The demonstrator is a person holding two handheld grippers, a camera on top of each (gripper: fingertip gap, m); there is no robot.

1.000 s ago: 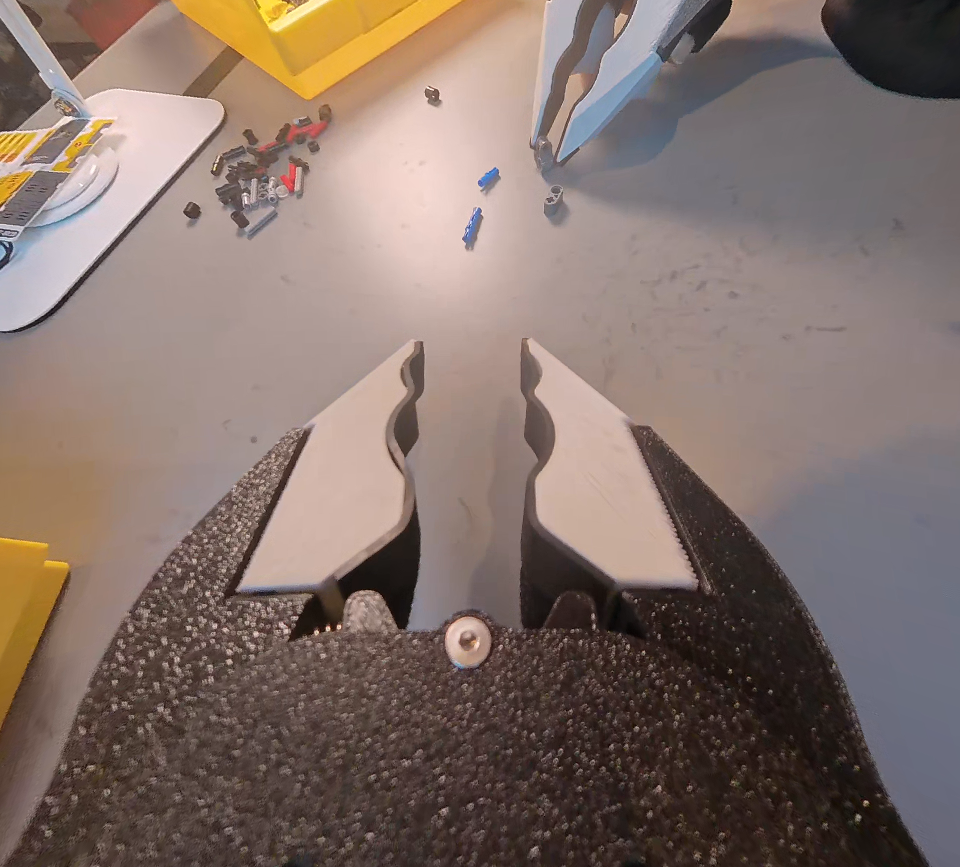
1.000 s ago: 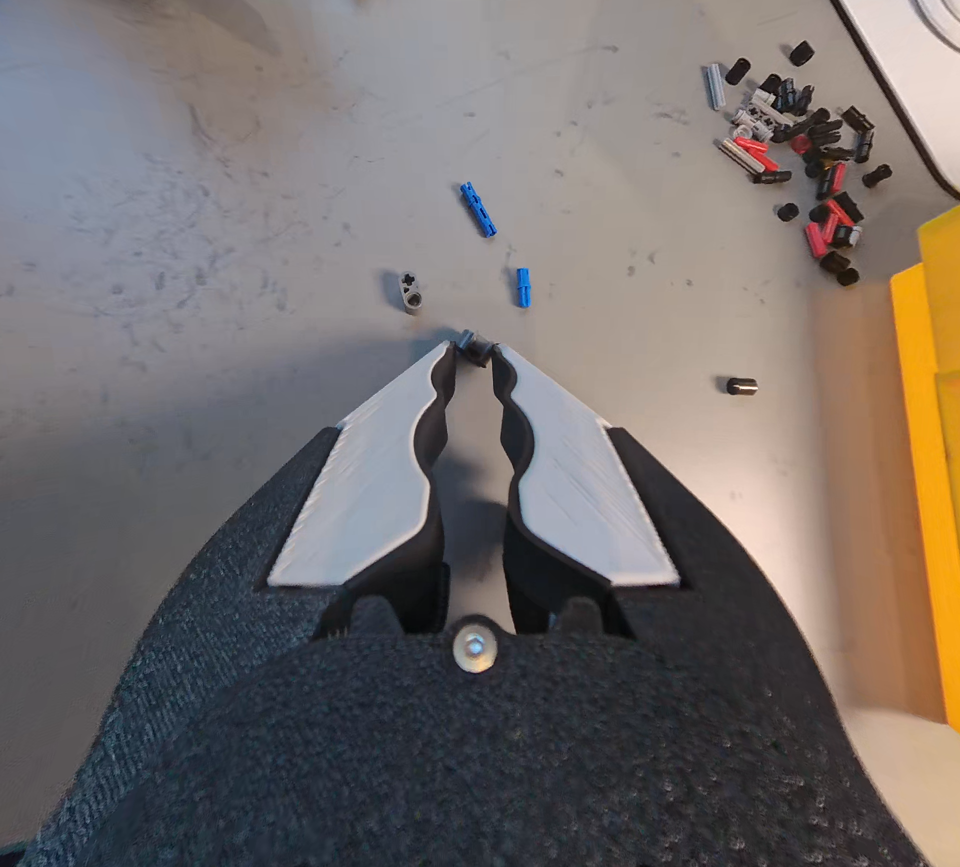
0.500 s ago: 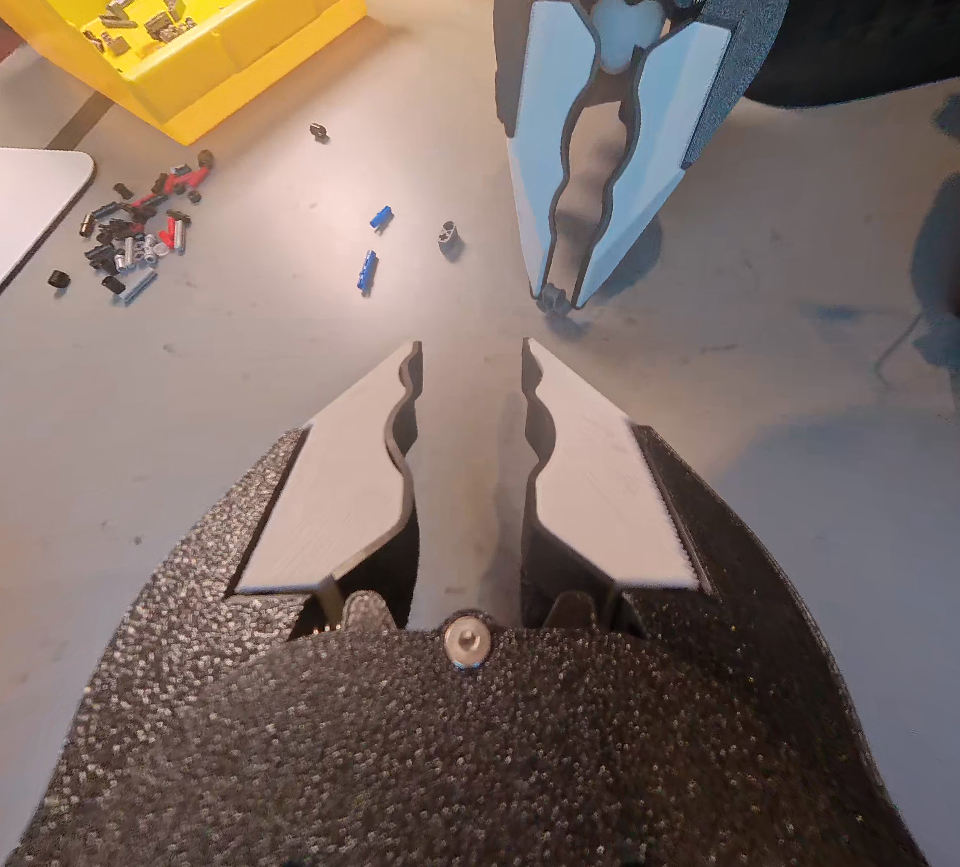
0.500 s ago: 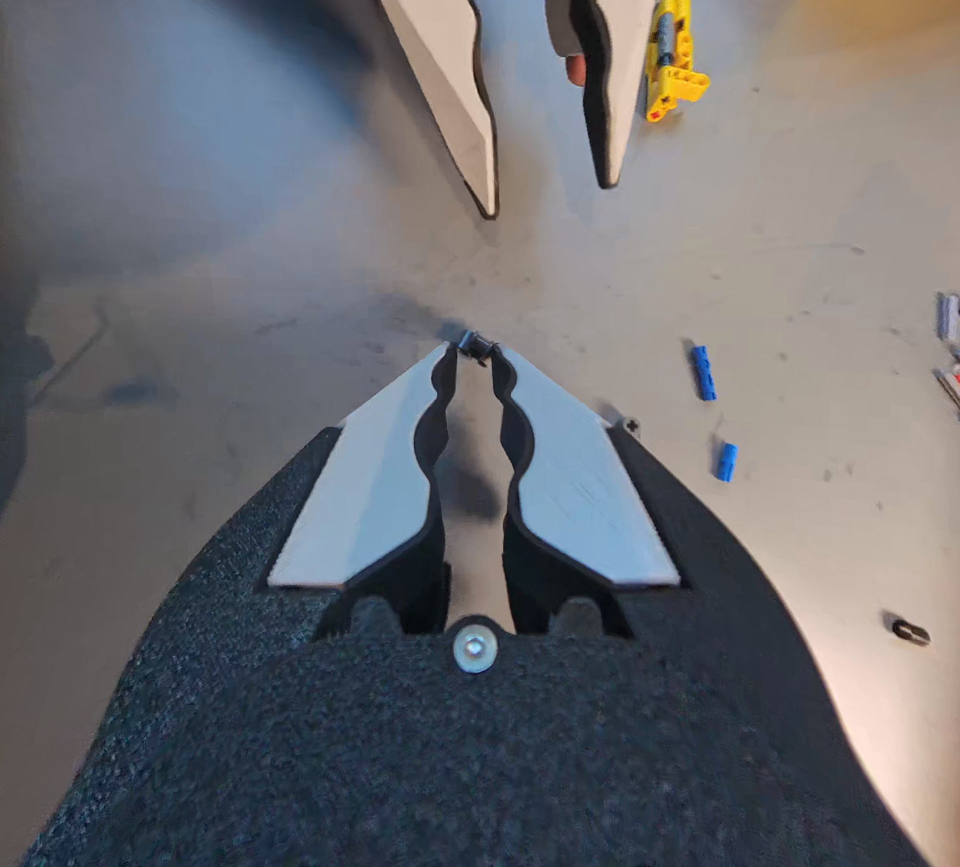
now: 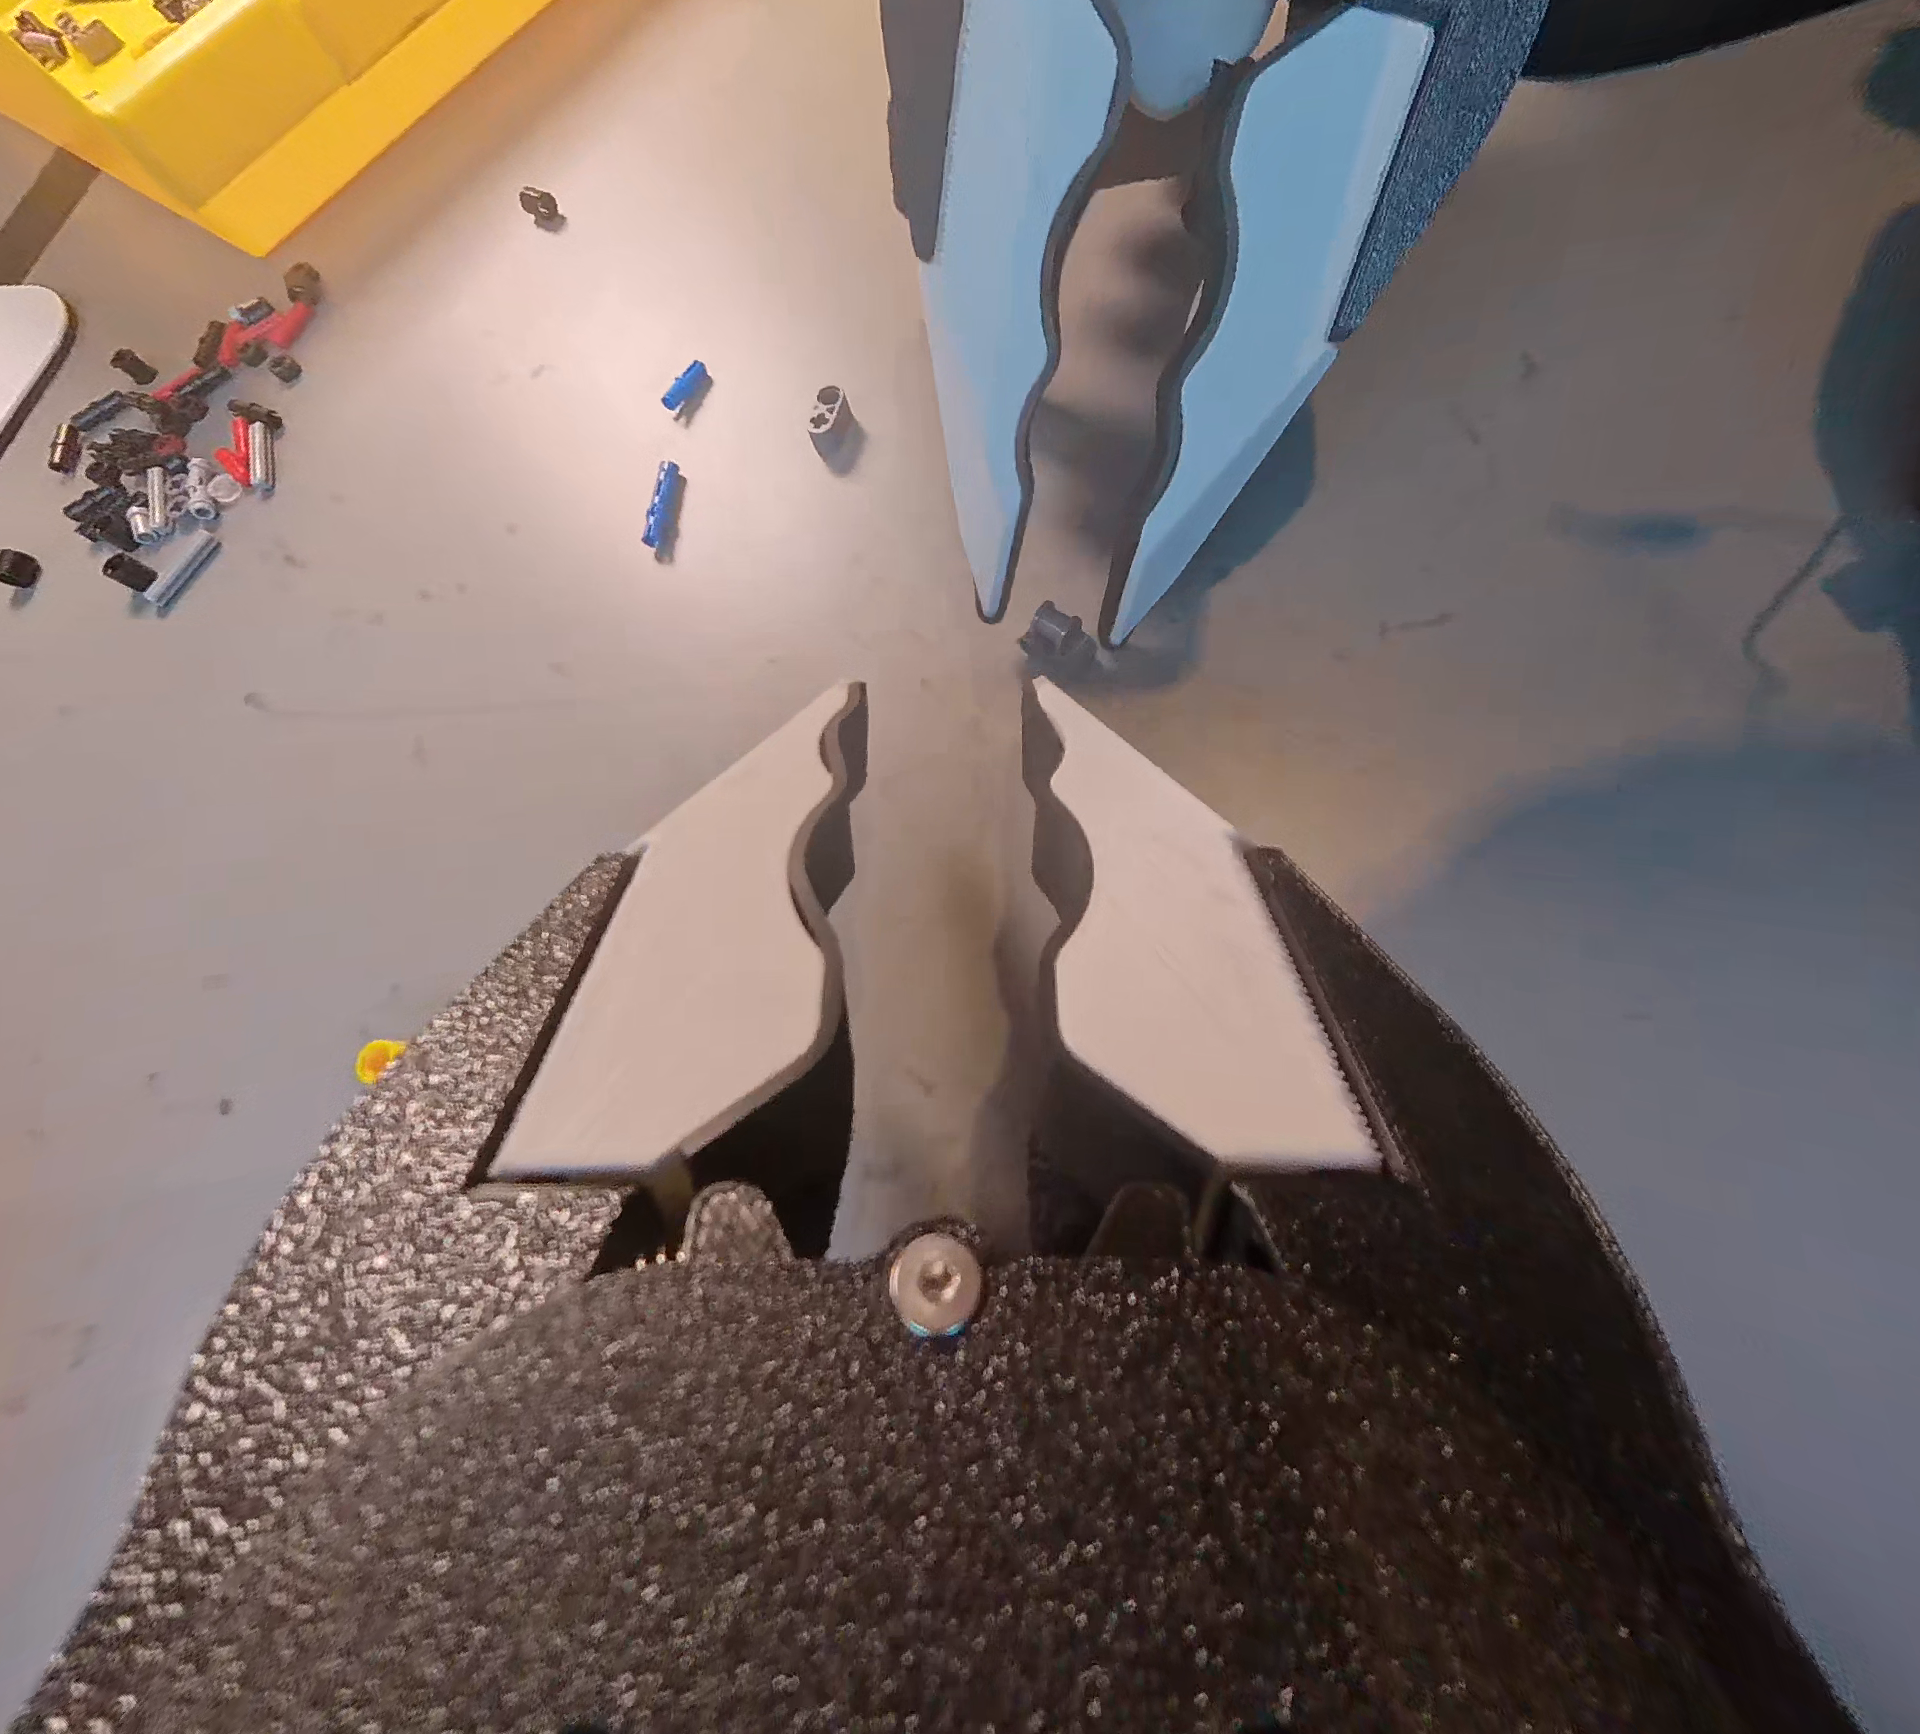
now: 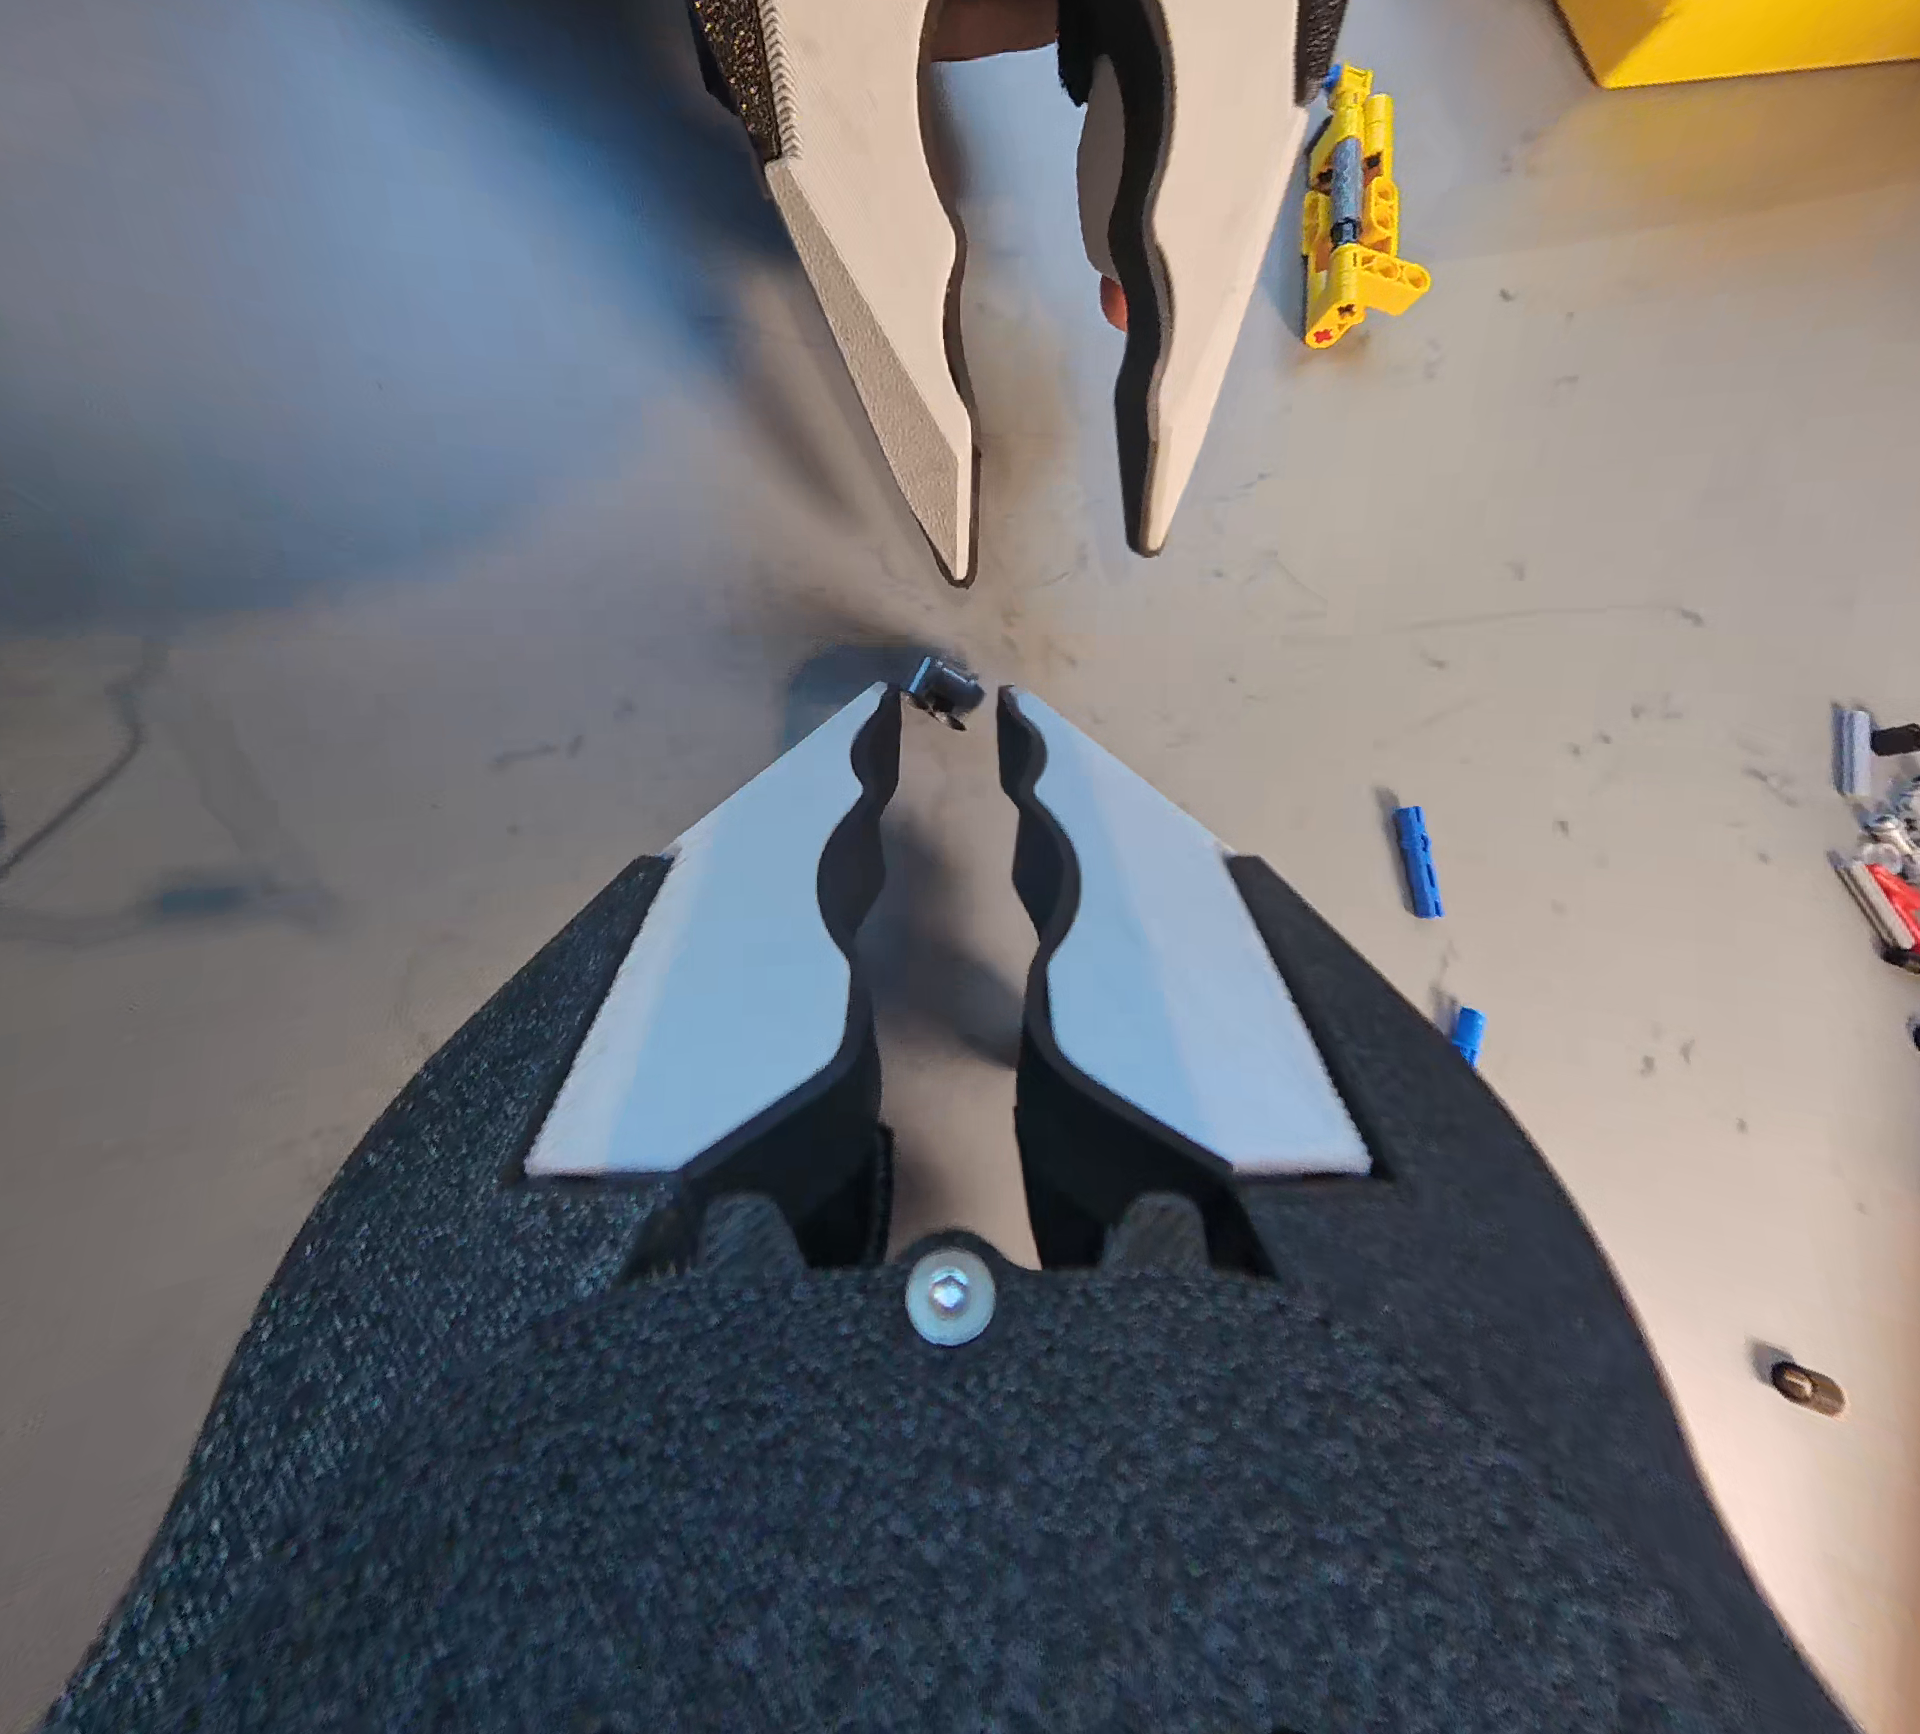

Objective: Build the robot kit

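Observation:
A small black pin piece (image 6: 940,697) lies on the grey table (image 6: 416,853) between the tips of my right gripper (image 6: 945,695). The jaws stand a little apart; the piece touches the left tip and a gap shows on its other side. In the left wrist view the same piece (image 5: 1055,633) sits at the right gripper's tips (image 5: 1055,630), just beyond my left gripper (image 5: 940,692). My left gripper is open and empty, tip to tip with the right one; it also shows in the right wrist view (image 6: 1051,562).
A yellow bin (image 5: 312,22) with small parts stands at the back left. A pile of black, red and grey pins (image 5: 166,458), two blue pins (image 5: 662,505), a grey connector (image 5: 831,417) and a yellow assembly (image 6: 1356,209) lie on the table. My two grippers' fingertips are within a few centimetres of each other. The right tips stand about 7 cm off the grey connector (image 5: 831,417).
The right gripper carried the black piece across the table toward the left gripper. Its tips have since parted a little and the piece now rests on the table.

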